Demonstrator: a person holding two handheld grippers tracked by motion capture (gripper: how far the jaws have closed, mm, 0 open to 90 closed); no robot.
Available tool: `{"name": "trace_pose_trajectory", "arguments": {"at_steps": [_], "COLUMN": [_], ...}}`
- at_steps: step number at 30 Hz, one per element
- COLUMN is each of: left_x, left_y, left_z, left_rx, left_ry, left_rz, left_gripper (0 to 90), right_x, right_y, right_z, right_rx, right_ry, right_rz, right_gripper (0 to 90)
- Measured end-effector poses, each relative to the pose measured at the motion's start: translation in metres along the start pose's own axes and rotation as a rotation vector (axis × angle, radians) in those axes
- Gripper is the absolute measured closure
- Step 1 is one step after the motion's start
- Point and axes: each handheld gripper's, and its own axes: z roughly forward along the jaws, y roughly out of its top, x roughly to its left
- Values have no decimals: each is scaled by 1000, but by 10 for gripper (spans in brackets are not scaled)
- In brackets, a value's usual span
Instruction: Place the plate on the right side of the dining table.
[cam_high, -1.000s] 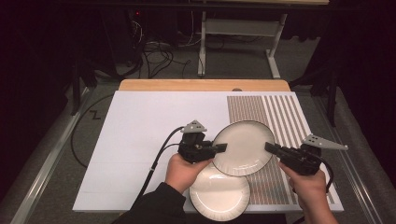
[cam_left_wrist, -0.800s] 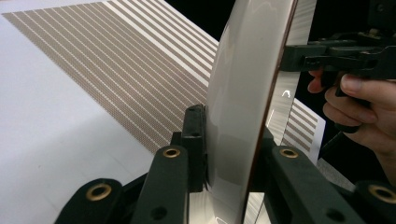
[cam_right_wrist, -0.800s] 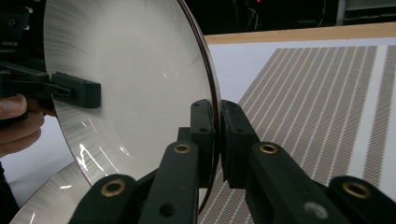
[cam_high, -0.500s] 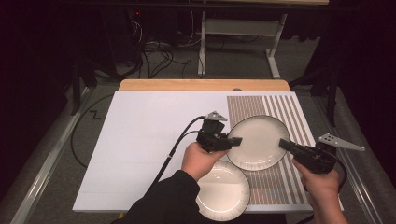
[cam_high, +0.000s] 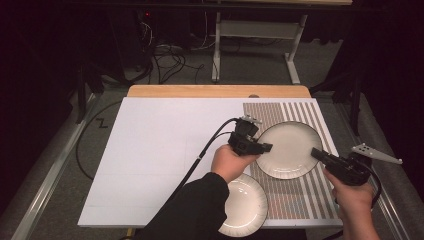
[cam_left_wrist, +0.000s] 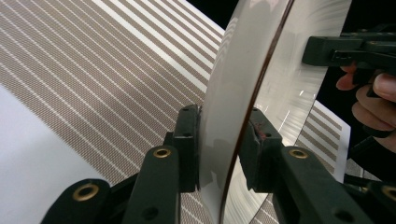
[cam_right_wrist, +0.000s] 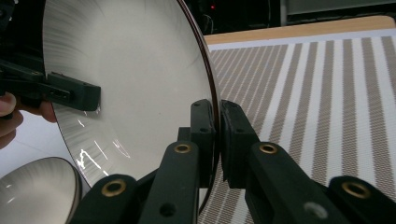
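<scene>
Plates are the business here, two of them, white with a thin dark rim. Nearest the person, a second plate (cam_high: 244, 205) lies flat at the table's front edge, half on the white board (cam_high: 160, 150) and half on the striped placemat (cam_high: 300, 200), partly covered by the left sleeve (cam_high: 185, 210). Just beyond it, the larger plate (cam_high: 289, 150) is carried between both grippers above the placemat. The right gripper (cam_high: 320, 154) pinches its near right rim; in the right gripper view the pads are clamped tight on the rim (cam_right_wrist: 212, 135), one on each face. The left gripper (cam_high: 262, 148) sits at the plate's left rim. In the left gripper view the rim (cam_left_wrist: 229, 140) stands between the two pads, and a small gap shows on the side of the right-hand pad (cam_left_wrist: 254, 149); these jaws have just been opening, with the plate between them, and the hold there looks loosened. Farther off, the placemat's brown and white stripes run toward the table's wooden back edge (cam_high: 220, 91). Past that lie grey floor, loose cables (cam_high: 165, 55) and a metal stand (cam_high: 255, 35).
</scene>
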Motion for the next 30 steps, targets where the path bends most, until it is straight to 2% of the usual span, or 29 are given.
{"name": "trace_pose_trajectory", "arguments": {"at_steps": [4, 7, 19, 30], "left_x": [3, 4, 13, 14], "left_y": [2, 4, 0, -1], "left_z": [13, 21, 49, 61], "left_rx": [12, 34, 69, 104], "left_ry": [-6, 4, -15, -1], "left_rz": [2, 11, -39, -47], "left_gripper": [686, 676, 659, 644], "right_x": [-6, -10, -23, -29], "right_y": [-2, -3, -13, -19], "right_z": [-1, -1, 4, 6], "right_rx": [6, 14, 50, 64], "right_ry": [-26, -46, -101, -122], "right_rz": [0, -5, -2, -7], "right_gripper": [870, 870, 869, 869]}}
